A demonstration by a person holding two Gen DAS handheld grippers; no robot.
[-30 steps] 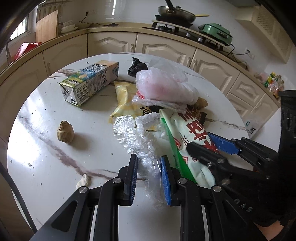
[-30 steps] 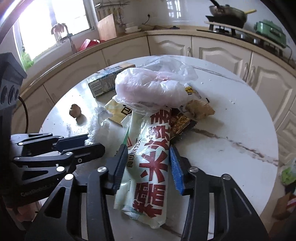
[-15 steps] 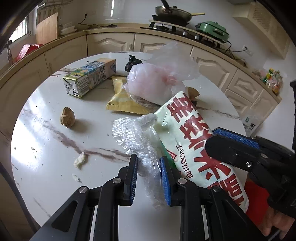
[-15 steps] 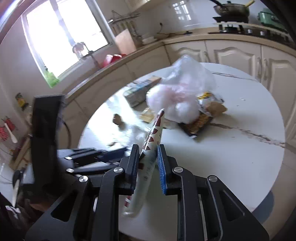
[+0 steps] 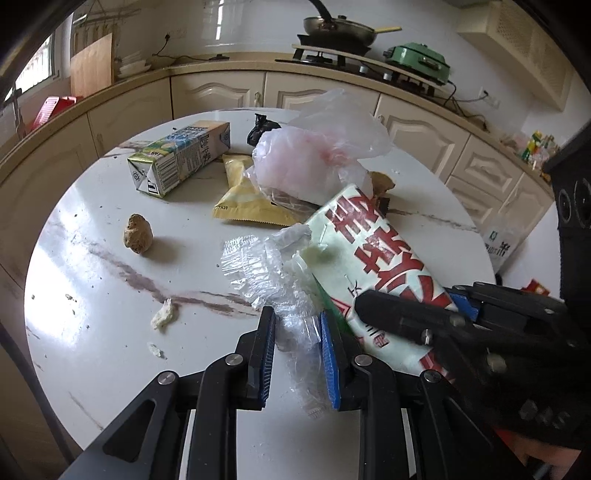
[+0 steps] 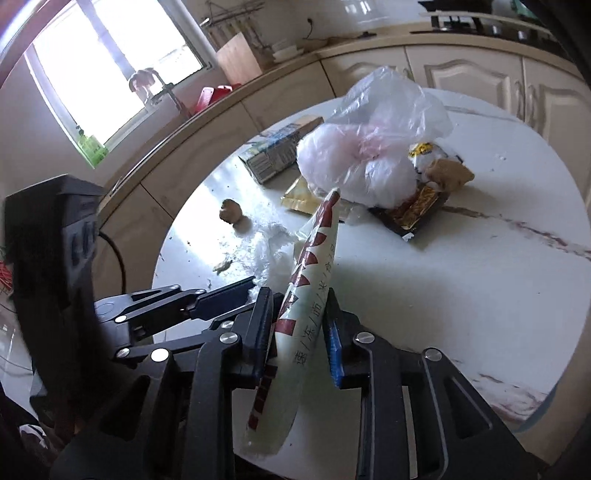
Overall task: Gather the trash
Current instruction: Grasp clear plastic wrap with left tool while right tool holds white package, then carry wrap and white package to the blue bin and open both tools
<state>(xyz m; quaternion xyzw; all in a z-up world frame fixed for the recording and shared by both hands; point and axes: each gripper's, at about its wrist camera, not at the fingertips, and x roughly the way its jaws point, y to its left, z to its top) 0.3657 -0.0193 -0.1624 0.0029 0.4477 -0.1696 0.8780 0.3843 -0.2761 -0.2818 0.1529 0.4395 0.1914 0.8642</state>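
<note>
My left gripper (image 5: pixel 297 325) is shut on a crumpled clear plastic wrapper (image 5: pixel 269 269) and holds it above the near edge of the round white table (image 5: pixel 92 277). My right gripper (image 6: pixel 301 310) is shut on a large white food bag with red characters (image 6: pixel 310 273), lifted off the table and seen edge-on. That bag also shows in the left wrist view (image 5: pixel 373 258), beside the wrapper. On the table lie a pink-white plastic bag (image 5: pixel 314 158), a yellow snack packet (image 5: pixel 243 203), a drink carton (image 5: pixel 181 158), a brown lump (image 5: pixel 138 234) and a dark gold wrapper (image 6: pixel 413 214).
A small black bag (image 5: pixel 262 127) lies at the table's far side. Crumbs (image 5: pixel 164 317) dot the near left of the table. Cream cabinets and a counter with a stove and pan (image 5: pixel 340 29) curve behind. A window (image 6: pixel 110 74) is at the left.
My right gripper closed on the red-lettered bag and lifted it off the table toward me. My left gripper kept the clear wrapper and drew back and up slightly.
</note>
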